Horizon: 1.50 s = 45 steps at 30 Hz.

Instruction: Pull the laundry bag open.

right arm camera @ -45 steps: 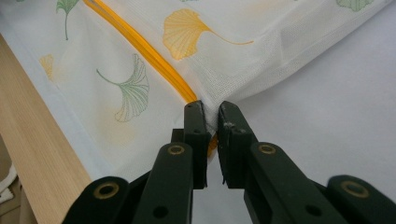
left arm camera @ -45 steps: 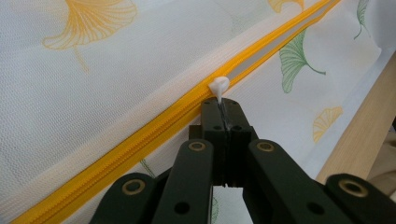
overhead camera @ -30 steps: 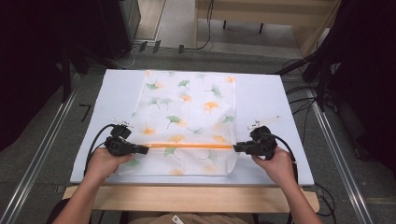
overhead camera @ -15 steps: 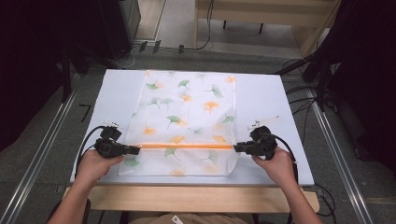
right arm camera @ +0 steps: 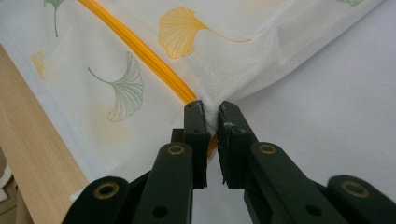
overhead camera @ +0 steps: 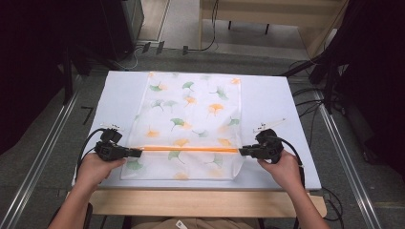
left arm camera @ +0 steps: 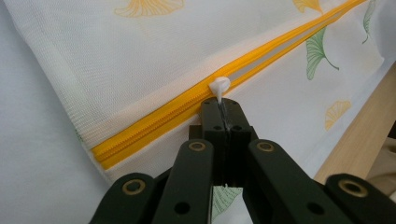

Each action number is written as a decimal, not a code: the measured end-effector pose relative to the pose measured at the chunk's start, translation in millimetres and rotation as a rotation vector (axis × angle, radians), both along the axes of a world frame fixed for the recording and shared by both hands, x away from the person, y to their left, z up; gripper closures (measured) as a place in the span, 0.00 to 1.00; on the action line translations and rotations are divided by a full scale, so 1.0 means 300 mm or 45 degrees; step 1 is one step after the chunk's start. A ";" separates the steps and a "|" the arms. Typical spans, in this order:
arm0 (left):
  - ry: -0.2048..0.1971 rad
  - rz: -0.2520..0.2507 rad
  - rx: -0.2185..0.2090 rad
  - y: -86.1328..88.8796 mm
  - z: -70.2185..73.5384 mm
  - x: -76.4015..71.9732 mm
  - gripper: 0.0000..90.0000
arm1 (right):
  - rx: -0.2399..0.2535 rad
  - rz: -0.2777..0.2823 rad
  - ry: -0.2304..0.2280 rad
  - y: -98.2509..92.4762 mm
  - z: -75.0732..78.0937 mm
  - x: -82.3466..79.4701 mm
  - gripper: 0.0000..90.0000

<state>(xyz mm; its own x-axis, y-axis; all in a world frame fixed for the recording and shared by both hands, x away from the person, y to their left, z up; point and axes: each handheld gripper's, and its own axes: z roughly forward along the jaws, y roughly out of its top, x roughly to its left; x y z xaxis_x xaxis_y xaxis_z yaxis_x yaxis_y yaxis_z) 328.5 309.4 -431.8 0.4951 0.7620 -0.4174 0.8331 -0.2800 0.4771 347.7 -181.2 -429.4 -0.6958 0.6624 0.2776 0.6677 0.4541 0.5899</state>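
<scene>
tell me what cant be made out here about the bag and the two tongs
- Left tongs: shut on the white zipper pull; the slider beneath is hidden by the jaws.
- Right tongs: the mesh bag edge between the jaws is partly covered.
- High view: the zipper teeth are too small to tell closed from open.
- Bag contents: cannot tell.

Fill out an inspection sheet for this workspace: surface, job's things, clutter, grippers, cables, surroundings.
Surface: white table with a wooden front edge.
Job's things: mesh bag with a leaf print lies flat; its orange zipper runs across near the front; white zipper pull sits near the bag's left end.
Clutter: small white item right of the bag, too small to tell.
Grippers: left gripper shut on the pull; right gripper pinches the bag's right edge at the zipper end.
Cables: a black cable trails from each gripper; more on the floor.
Surroundings: metal rails both sides, dark equipment, wooden furniture behind.
</scene>
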 end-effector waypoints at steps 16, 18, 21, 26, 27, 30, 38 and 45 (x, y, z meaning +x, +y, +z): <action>-0.004 0.066 0.005 0.097 0.006 -0.019 1.00 | -0.002 -0.015 0.011 0.003 0.000 -0.001 0.94; -0.008 0.067 -0.006 0.102 0.008 -0.019 1.00 | 0.000 -0.013 0.010 0.001 0.000 0.000 0.94; -0.006 0.068 -0.002 0.102 0.007 -0.019 1.00 | 0.003 -0.010 0.003 0.001 -0.001 0.001 0.94; 0.004 0.064 -0.012 0.104 0.004 -0.016 1.00 | 0.003 -0.010 0.000 -0.001 -0.001 0.001 0.94; 0.012 0.068 -0.011 0.106 0.002 -0.016 1.00 | 0.003 -0.010 0.001 -0.001 -0.001 0.002 0.94; 0.015 0.076 -0.019 0.118 0.002 -0.017 1.00 | 0.002 -0.013 0.003 0.000 -0.003 0.003 0.94; 0.032 0.126 -0.015 0.188 -0.005 -0.026 1.00 | 0.003 -0.015 0.029 -0.008 -0.006 0.006 0.94; 0.028 0.118 -0.010 0.176 -0.002 -0.030 1.00 | -0.022 -0.015 0.017 0.000 -0.008 0.006 0.94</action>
